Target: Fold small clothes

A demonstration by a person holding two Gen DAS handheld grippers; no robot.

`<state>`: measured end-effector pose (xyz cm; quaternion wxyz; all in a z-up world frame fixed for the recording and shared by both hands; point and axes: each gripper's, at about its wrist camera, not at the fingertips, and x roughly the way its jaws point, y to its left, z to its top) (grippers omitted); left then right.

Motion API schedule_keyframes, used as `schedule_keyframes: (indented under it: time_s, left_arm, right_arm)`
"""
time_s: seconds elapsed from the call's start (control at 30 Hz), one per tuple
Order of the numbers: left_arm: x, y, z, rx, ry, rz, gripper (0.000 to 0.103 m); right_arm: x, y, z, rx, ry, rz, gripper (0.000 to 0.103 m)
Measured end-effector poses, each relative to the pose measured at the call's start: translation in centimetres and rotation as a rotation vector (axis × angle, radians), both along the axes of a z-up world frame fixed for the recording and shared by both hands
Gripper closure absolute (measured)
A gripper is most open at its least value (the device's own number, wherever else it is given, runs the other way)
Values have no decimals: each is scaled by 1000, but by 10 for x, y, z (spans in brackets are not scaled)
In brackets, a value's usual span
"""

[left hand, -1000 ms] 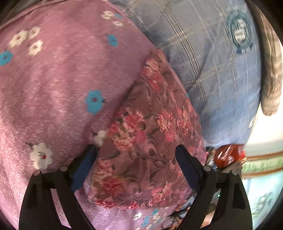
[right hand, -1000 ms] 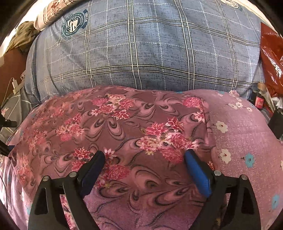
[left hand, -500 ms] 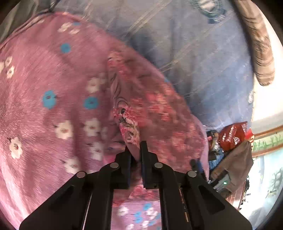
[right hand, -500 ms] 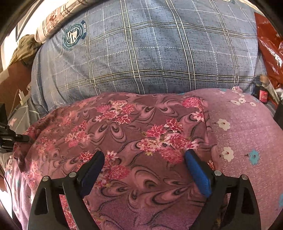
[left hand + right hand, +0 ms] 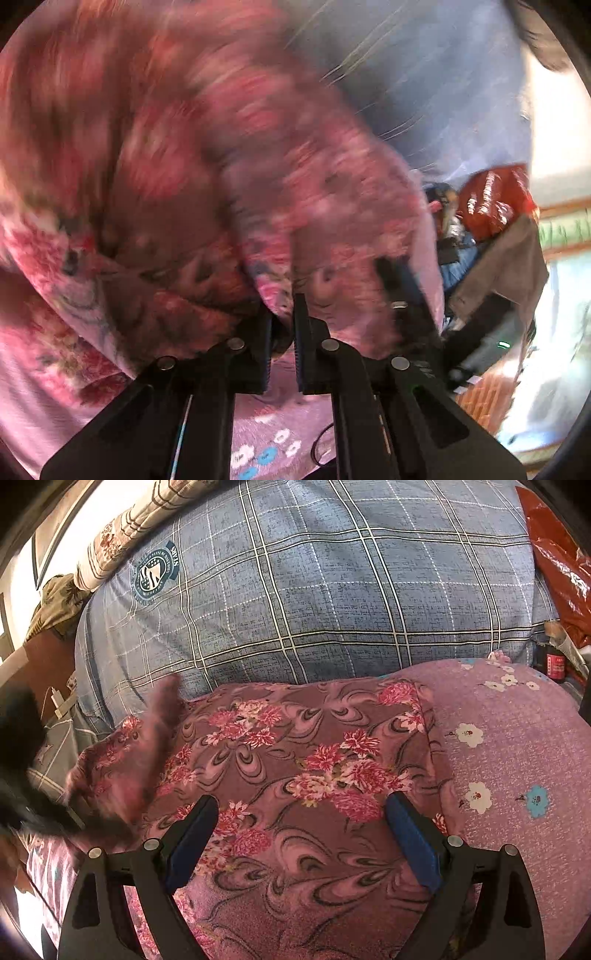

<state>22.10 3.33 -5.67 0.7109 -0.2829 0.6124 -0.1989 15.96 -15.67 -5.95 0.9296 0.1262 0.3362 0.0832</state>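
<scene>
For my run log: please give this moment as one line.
left claw: shut on floral cloth edge, lifted | right claw: open over it | fold: unfinished

Left black plastic two-finger gripper [image 5: 282, 325]: flat angular link arms, round silver pivot screws at the joints, ribbed black fingers [image 5: 303, 339], thin pale cable along the inner left arm. Right black plastic two-finger gripper [image 5: 299, 825]: same triangular link arms with cut-outs, silver screws, blue rubber pads [image 5: 413, 843] on both fingertips.

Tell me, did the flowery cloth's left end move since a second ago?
Yes. In the right wrist view the cloth's left end has lifted and swung right, off the flat, pinched by the left gripper, while the plaid sheet stays put.
</scene>
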Motion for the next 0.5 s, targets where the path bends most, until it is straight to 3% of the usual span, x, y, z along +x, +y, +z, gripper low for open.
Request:
schedule_keyframes:
  time_s: [0.13, 0.3, 0.4, 0.5]
  left_arm:
    - [-4, 10, 5, -86, -6, 25, 95]
    - [-12, 15, 16, -121, -35, 12, 59]
    - [-16, 12, 24, -113, -66, -10, 48]
    - [-20, 16, 32, -119, -87, -18, 47]
  right_arm:
    - [0, 0, 0, 3, -1, -1, 9]
    - [0, 0, 0, 2, -1, -1, 9]
    - [0, 0, 0, 2, -1, -2, 9]
    - [0, 0, 0, 2, -1, -2, 9]
